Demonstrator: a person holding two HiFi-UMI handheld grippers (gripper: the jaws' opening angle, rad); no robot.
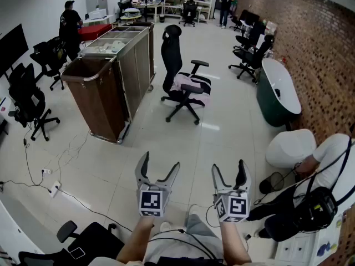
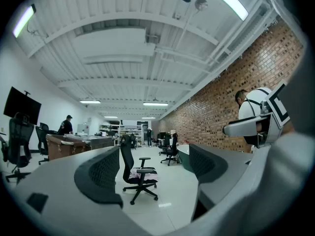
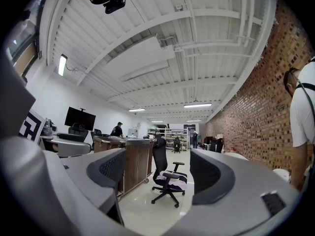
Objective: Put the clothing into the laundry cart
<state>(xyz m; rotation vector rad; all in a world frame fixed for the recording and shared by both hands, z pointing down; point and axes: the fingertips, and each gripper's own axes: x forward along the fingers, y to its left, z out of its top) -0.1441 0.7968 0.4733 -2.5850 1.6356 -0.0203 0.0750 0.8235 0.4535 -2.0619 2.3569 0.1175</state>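
Note:
A striped pink and dark garment lies on the seat of a black office chair in the middle of the room; it also shows as clothing in the left gripper view and clothing in the right gripper view. The brown laundry cart stands left of the chair, top open. My left gripper and right gripper hang side by side near me, well short of the chair. Both stand open with nothing between their jaws.
A long cabinet runs behind the cart. A dark green bathtub sits by the brick wall at right. A person crouches at lower right, another person stands far left. Cables and office chairs lie left.

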